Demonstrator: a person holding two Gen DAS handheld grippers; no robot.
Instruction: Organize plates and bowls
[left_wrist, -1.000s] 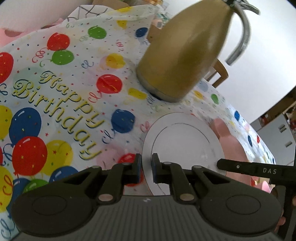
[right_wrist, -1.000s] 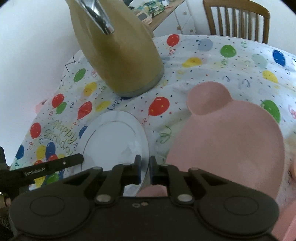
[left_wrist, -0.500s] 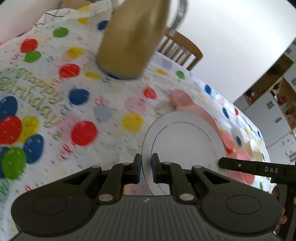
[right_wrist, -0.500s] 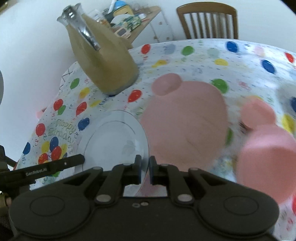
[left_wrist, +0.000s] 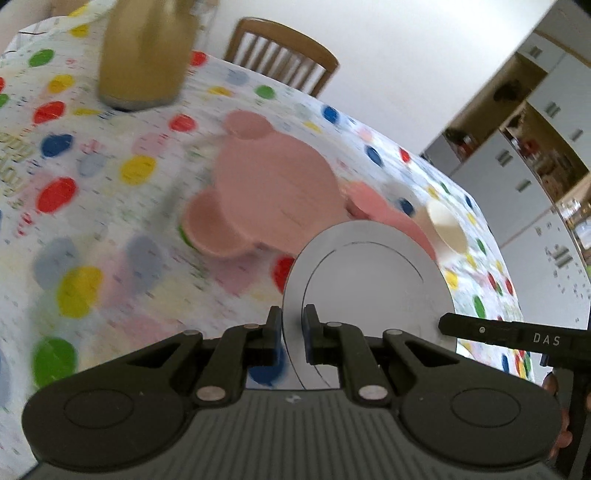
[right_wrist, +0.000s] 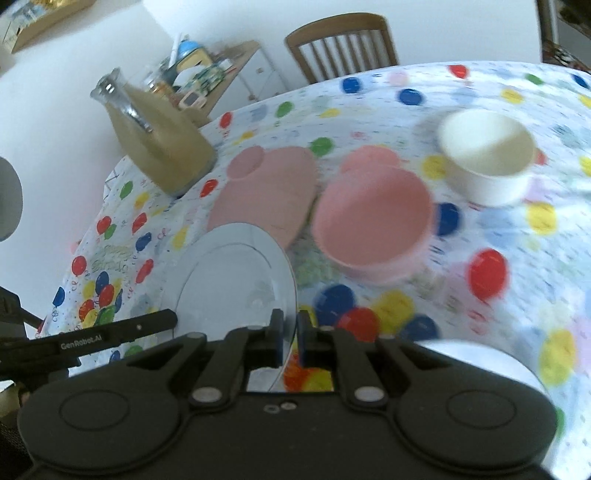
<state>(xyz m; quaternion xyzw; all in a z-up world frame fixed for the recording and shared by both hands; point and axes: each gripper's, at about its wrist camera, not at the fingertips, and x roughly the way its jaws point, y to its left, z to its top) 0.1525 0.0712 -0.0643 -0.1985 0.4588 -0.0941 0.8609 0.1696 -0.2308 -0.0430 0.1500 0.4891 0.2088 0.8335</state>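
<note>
We hold the round white glazed plate (left_wrist: 369, 280) clamped at opposite rims by left tongs (left_wrist: 291, 325) and right tongs (right_wrist: 290, 332). It has travelled from beside the gold jug (right_wrist: 162, 147) and now hangs above the balloon-print counter (left_wrist: 92, 221), just short of the matte pink eared plate (left_wrist: 273, 192), probably its stack.

White walls, wooden slat-back chair (right_wrist: 341, 46) behind table, white cabinets (left_wrist: 517, 184), cluttered wooden sideboard (right_wrist: 221, 74)

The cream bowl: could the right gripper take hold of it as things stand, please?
Probably not: the right gripper is shut on the white plate's rim, shared with the left gripper. The cream bowl sits unobstructed beyond.
</note>
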